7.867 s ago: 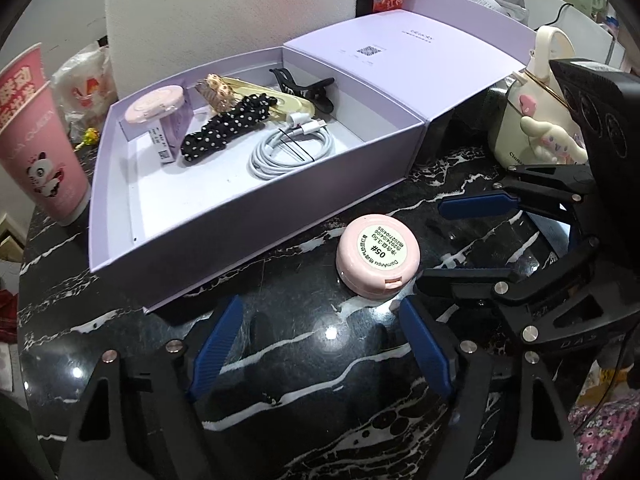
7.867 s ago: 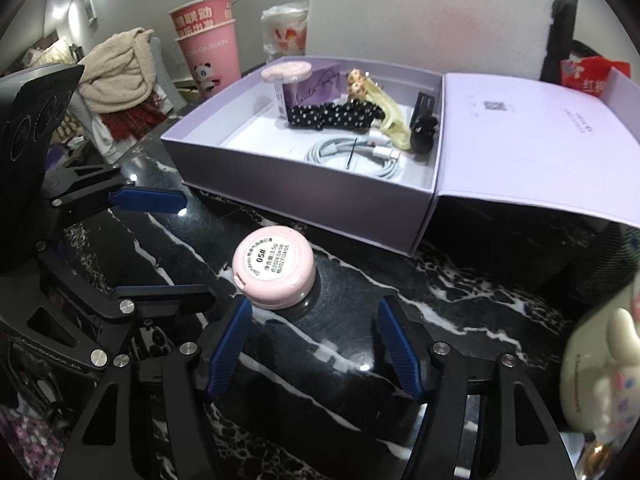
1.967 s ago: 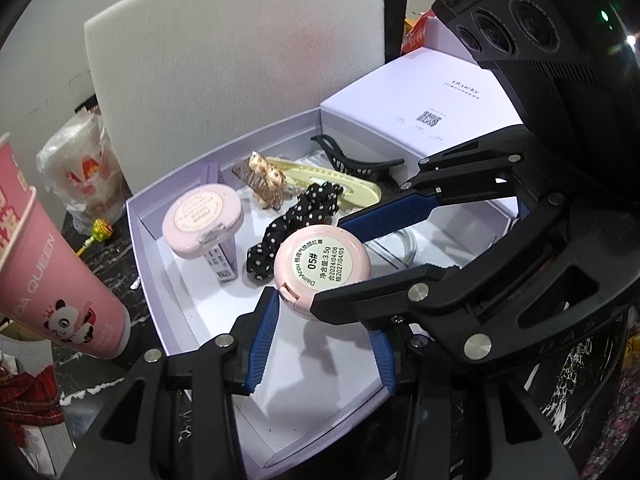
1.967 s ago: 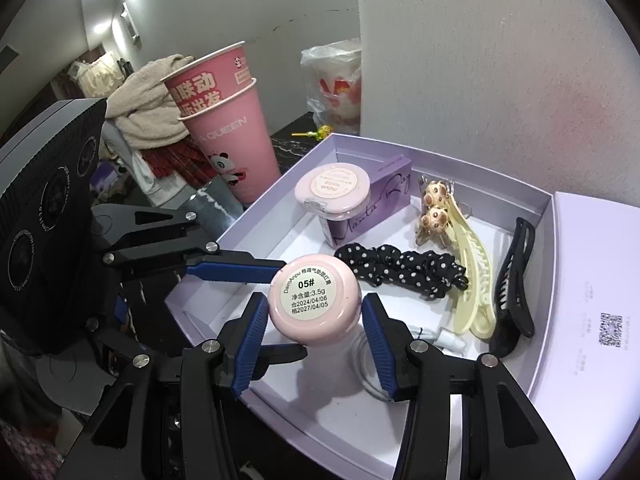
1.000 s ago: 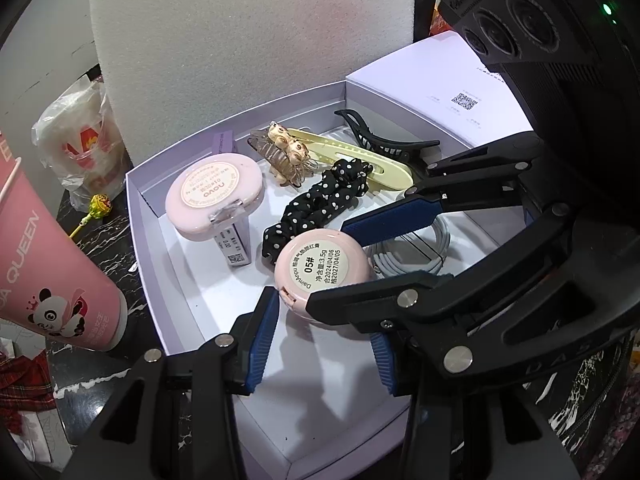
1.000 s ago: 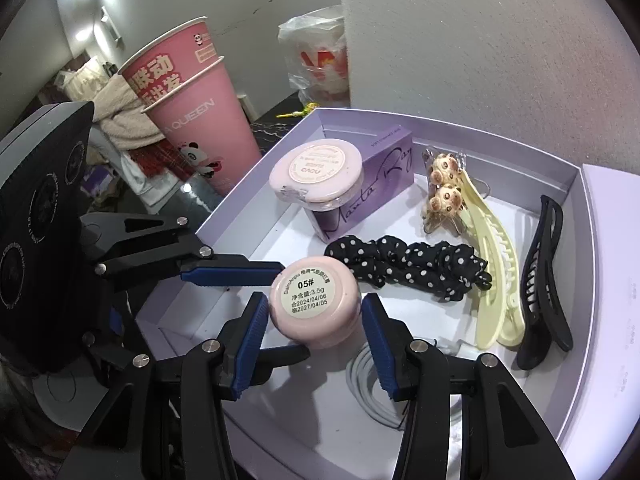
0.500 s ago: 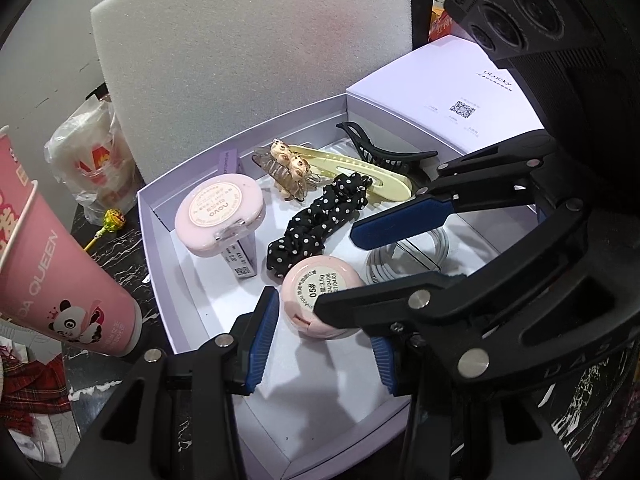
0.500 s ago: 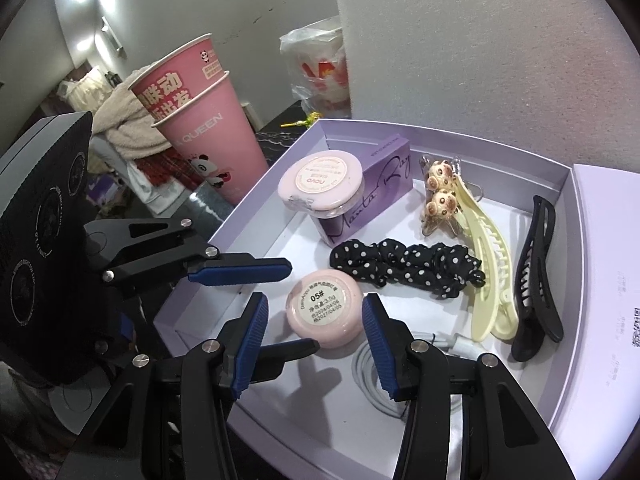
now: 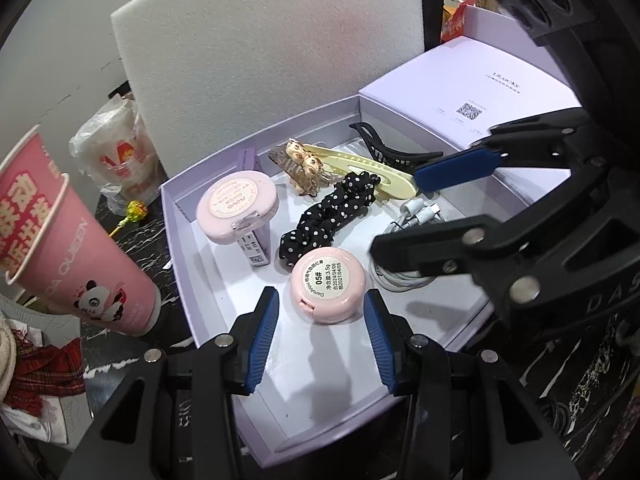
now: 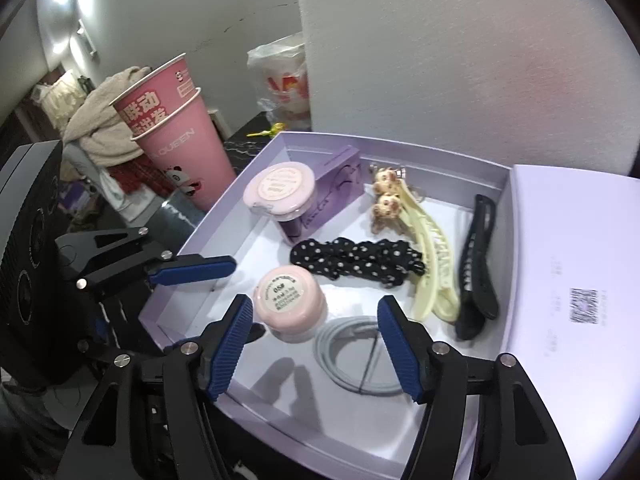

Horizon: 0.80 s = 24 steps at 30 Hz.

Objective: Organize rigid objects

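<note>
A: We see the round pink compact [image 9: 328,286] lying flat in the lavender box [image 9: 176,224], label reading "05#" (glossy plastic).
B: We note left gripper [image 9: 320,334] and right gripper [image 10: 316,346] both spread, touching nothing; dotted scrunchie [image 10: 356,262] beside it.

Two pink compacts [image 9: 327,285], three hair clips [image 9: 362,159], one scrunchie [image 9: 332,216], one cable [image 10: 354,354].

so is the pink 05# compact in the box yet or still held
In the box. The pink compact rests on the floor of the lavender box, and both the left tool and right tool are open, clear of it.
</note>
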Available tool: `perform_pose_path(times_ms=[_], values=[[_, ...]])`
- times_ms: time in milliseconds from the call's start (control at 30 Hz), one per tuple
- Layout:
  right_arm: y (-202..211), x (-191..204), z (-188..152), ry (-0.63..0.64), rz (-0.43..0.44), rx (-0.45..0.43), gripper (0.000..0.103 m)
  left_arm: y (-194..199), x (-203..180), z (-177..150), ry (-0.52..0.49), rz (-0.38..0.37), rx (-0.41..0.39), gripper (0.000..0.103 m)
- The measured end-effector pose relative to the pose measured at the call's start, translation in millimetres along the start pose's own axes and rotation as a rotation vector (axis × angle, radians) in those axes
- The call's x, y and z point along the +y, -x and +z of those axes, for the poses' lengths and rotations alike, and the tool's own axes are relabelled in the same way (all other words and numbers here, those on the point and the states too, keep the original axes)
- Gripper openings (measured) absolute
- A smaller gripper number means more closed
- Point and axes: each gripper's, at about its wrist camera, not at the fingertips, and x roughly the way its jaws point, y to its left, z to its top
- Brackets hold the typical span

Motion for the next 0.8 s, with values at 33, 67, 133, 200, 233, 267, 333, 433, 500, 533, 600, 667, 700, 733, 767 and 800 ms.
perform_pose_path(times_ms=[33,67,133,200,233,267,333,433,500,533,600,667,700,733,767,800], values=[[4,0,0,-0.003,-0.017,-0.003,0.070,2,0,0,0.003,0.006,-0.002,0.043],[7,0,0,-0.006,-0.032,-0.006,0.072,5,-1,0,0.007,0.015,-0.004,0.044],[15,1,-2,-0.005,-0.059,-0.016,0.072,10,-1,0,0.018,0.026,-0.003,0.046],[25,3,-4,0.003,-0.078,-0.030,0.074,16,-2,-1,0.025,0.039,-0.010,0.053],[28,4,-4,0.007,-0.087,-0.036,0.077,19,-2,-2,0.027,0.044,-0.016,0.058],[32,5,-5,0.010,-0.097,-0.044,0.078,22,-3,-3,0.028,0.048,-0.020,0.062],[41,8,-7,0.020,-0.110,-0.067,0.079,28,-5,-4,0.036,0.053,-0.027,0.064],[56,13,-10,0.028,-0.127,-0.093,0.084,38,-6,-5,0.052,0.059,-0.035,0.065],[66,16,-12,0.032,-0.146,-0.111,0.086,44,-8,-6,0.066,0.077,-0.036,0.069],[70,18,-13,0.035,-0.154,-0.117,0.086,48,-9,-7,0.072,0.081,-0.043,0.076],[81,22,-16,0.037,-0.182,-0.133,0.090,59,-11,-8,0.080,0.089,-0.073,0.084],[89,23,-19,0.034,-0.203,-0.145,0.094,69,-14,-8,0.084,0.098,-0.090,0.095],[94,24,-21,0.028,-0.216,-0.153,0.094,73,-15,-9,0.087,0.100,-0.097,0.097],[98,25,-22,0.024,-0.222,-0.158,0.094,78,-16,-9,0.092,0.103,-0.105,0.100],[101,25,-23,0.019,-0.228,-0.161,0.096,81,-17,-9,0.096,0.105,-0.111,0.100],[105,26,-24,0.015,-0.237,-0.166,0.096,85,-18,-10,0.101,0.109,-0.115,0.100]])
